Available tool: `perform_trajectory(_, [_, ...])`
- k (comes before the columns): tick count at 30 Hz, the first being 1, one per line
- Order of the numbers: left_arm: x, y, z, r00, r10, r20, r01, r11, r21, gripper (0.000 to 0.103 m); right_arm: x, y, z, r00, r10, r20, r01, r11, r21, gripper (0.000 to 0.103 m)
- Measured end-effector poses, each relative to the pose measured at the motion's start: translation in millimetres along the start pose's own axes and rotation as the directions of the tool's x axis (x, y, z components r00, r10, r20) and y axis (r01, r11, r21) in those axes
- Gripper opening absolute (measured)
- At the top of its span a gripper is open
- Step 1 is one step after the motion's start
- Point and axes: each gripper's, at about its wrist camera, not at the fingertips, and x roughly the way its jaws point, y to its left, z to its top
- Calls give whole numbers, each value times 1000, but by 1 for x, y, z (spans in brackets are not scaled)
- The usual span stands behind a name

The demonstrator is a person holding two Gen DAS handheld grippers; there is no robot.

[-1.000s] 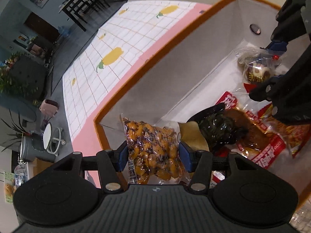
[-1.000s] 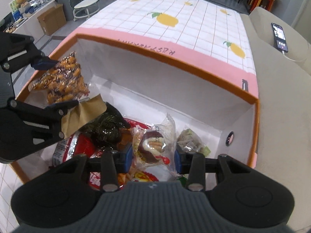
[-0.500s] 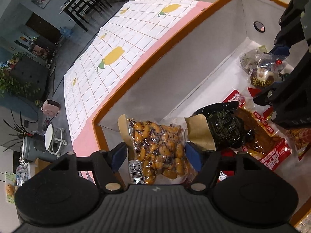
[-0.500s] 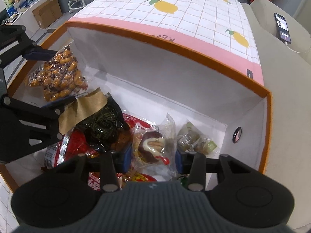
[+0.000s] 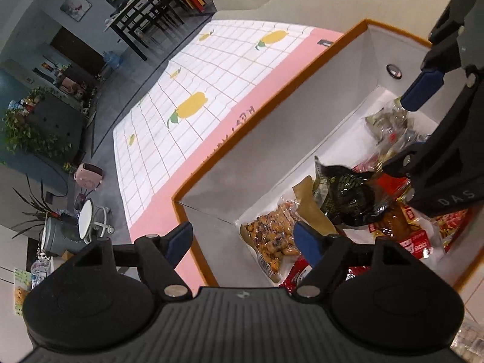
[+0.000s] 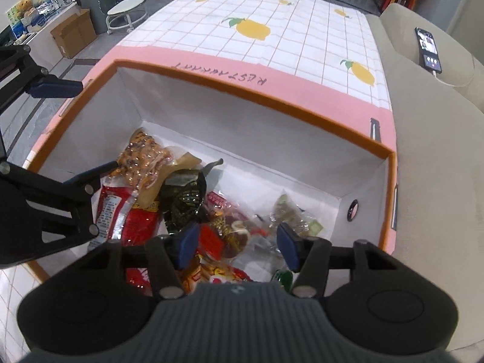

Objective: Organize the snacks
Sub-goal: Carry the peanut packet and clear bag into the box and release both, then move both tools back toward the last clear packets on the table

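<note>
An orange-rimmed white box (image 6: 242, 127) (image 5: 287, 145) holds the snacks. My left gripper (image 5: 243, 240) hangs above the box's left end, its jaws opening wide with nothing pressed between them. Below it, on the box floor, lies a clear bag of orange and dark nuts (image 5: 272, 236) (image 6: 142, 157). My right gripper (image 6: 237, 243) is also opening, over a clear packet with a brown and white snack (image 6: 239, 233) that rests on the pile, free of the pads. A black packet (image 6: 184, 196) and red packets (image 6: 127, 211) fill the middle.
The box stands on a lemon-print tablecloth (image 6: 272, 30) with a pink border. A beige sofa (image 6: 438, 151) with a phone (image 6: 428, 50) runs along the right. A greenish packet (image 6: 290, 211) lies near the box's right wall, by a round eyelet (image 6: 352, 210).
The left jaws have let go of the nut bag, which now lies in the box, and the gripper has risen. The right jaws have spread off the clear packet.
</note>
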Motion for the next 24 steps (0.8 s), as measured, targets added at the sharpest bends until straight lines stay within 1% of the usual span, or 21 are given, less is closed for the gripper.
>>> perform_trajectory(10, [-39, 1, -3, 1000, -6, 22, 6, 1000, -31, 89, -53, 6, -11, 998, 4, 60, -4, 1000, -1, 59])
perform_trajectory(13, [-54, -1, -4, 1000, -6, 26, 8, 999, -49, 89, -70, 7, -18, 997, 11, 76, -12, 1000, 7, 62])
perform_trajectory(16, [-71, -1, -8, 999, -17, 39, 20, 997, -76, 89, -87, 8, -28, 996, 19, 89, -21, 1000, 19, 62])
perform_trajectory(19, [-90, -3, -13, 997, -21, 69, 27, 995, -96, 89, -102, 10, -41, 994, 27, 102, -29, 999, 27, 62])
perform_trajectory(24, [-122, -10, -26, 994, -24, 109, 39, 990, -138, 89, -124, 15, -69, 992, 35, 120, -40, 998, 42, 62])
